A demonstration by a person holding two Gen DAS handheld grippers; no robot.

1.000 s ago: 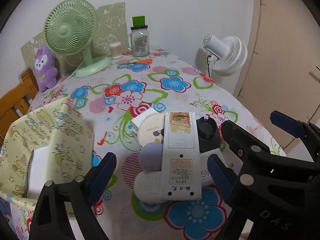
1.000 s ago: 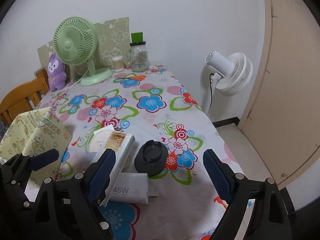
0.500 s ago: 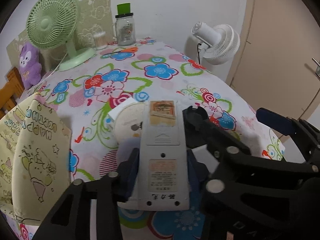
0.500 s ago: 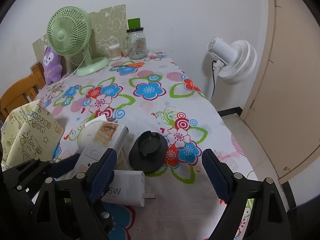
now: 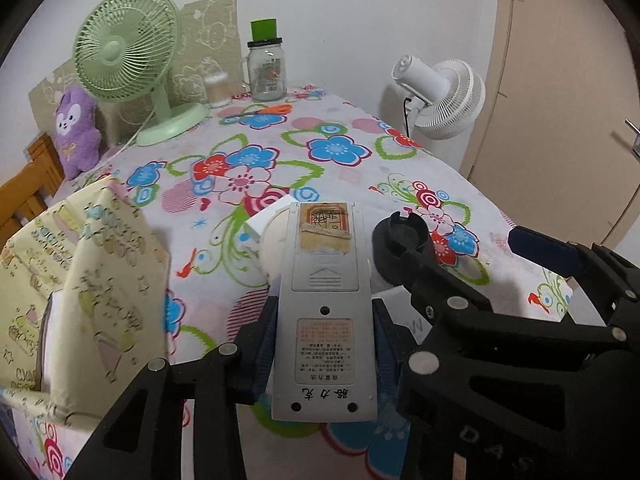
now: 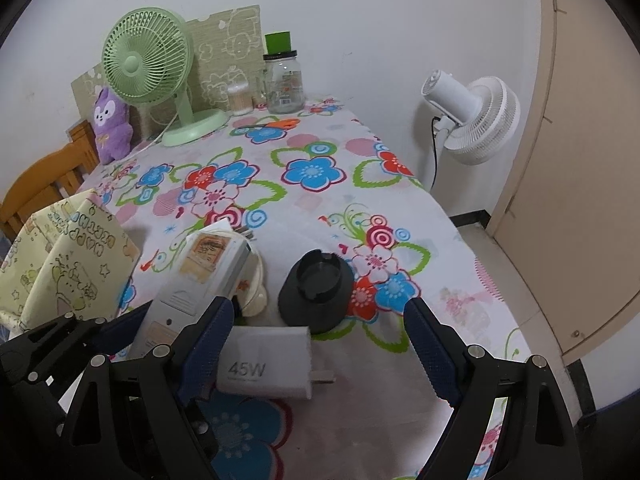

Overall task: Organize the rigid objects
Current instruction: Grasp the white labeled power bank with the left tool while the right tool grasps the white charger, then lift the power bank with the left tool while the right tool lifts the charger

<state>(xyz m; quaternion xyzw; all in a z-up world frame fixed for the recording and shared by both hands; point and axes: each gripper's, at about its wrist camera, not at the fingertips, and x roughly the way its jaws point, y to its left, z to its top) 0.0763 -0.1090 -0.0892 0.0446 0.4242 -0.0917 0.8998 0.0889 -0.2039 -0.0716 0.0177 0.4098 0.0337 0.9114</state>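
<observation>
At the bottom centre of the left wrist view, our left gripper (image 5: 323, 350) is clenched on the remote (image 5: 324, 312), back side up, its pads pressing both long edges. Our right gripper (image 6: 318, 346) hangs released at the bottom of its view, jaws wide and holding nothing, with the charger (image 6: 266, 364) and the black holder (image 6: 316, 290) on the tablecloth (image 6: 316, 208) between them.

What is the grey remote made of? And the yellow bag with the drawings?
The grey remote looks like hard matte plastic: moulded battery cover, screw holes, a peeling paper sticker. The yellow bag seems to be soft fabric or coated cloth, since it creases and sags; I can't tell which.
</observation>
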